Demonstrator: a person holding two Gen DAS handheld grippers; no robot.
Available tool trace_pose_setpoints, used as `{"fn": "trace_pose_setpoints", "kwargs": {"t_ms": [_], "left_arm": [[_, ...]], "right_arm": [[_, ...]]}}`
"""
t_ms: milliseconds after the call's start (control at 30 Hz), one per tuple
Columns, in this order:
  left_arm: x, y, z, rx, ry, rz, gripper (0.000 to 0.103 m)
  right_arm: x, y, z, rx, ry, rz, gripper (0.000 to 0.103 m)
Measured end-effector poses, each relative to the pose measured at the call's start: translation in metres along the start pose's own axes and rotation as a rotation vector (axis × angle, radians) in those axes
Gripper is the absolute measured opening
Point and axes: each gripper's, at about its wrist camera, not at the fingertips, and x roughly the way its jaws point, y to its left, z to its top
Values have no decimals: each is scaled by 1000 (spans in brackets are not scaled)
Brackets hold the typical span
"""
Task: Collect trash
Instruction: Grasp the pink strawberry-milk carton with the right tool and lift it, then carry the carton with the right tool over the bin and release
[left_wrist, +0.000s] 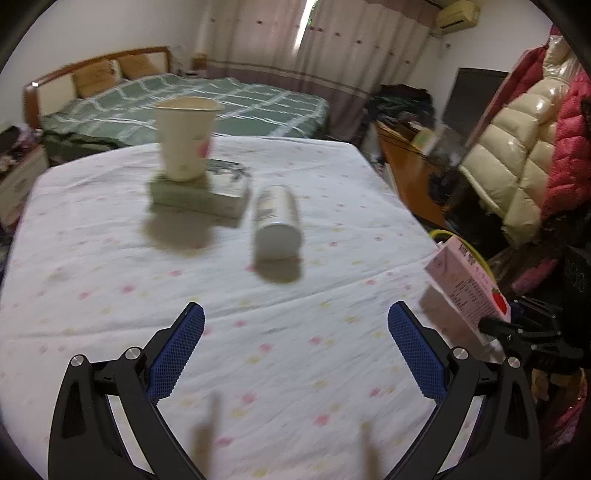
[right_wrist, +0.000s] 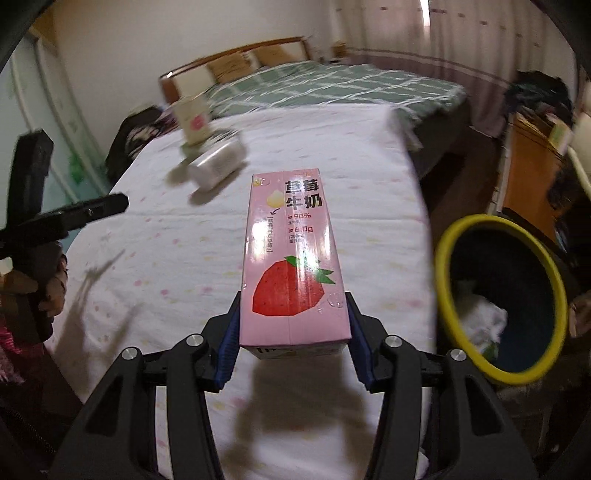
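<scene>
Right wrist view: the right hand-held gripper (right_wrist: 293, 328) clamps a pink strawberry-milk carton (right_wrist: 291, 258) by its lower sides, above the bench.

The carton points away from the camera with its printed face up, probably so it can be carried lengthwise to the yellow-rimmed dark bin (right_wrist: 498, 295) at the right of the frame, which already holds crumpled white waste. In the left wrist view the left hand-held gripper (left_wrist: 295, 350) stands wide and empty over the white flower-print cloth on the bench (left_wrist: 110, 295), apparently facing the next items: a white cylindrical can on its side (left_wrist: 277, 221) at centre frame, and a cream paper cup (left_wrist: 184, 136) upright on a flat greenish box (left_wrist: 221, 195).
</scene>
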Motion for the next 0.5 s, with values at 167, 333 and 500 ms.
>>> {"fn": "trace_pose_setpoints", "kwargs": {"t_ms": [167, 333, 500], "left_arm": [[32, -8, 19, 54, 34, 2, 98], [62, -5, 33, 89, 63, 28, 98], [82, -2, 42, 83, 81, 22, 98]], "right_arm": [[-24, -43, -4, 97, -62, -66, 49], [-28, -95, -8, 218, -77, -163, 49], [-15, -137, -11, 308, -34, -306, 49]]}}
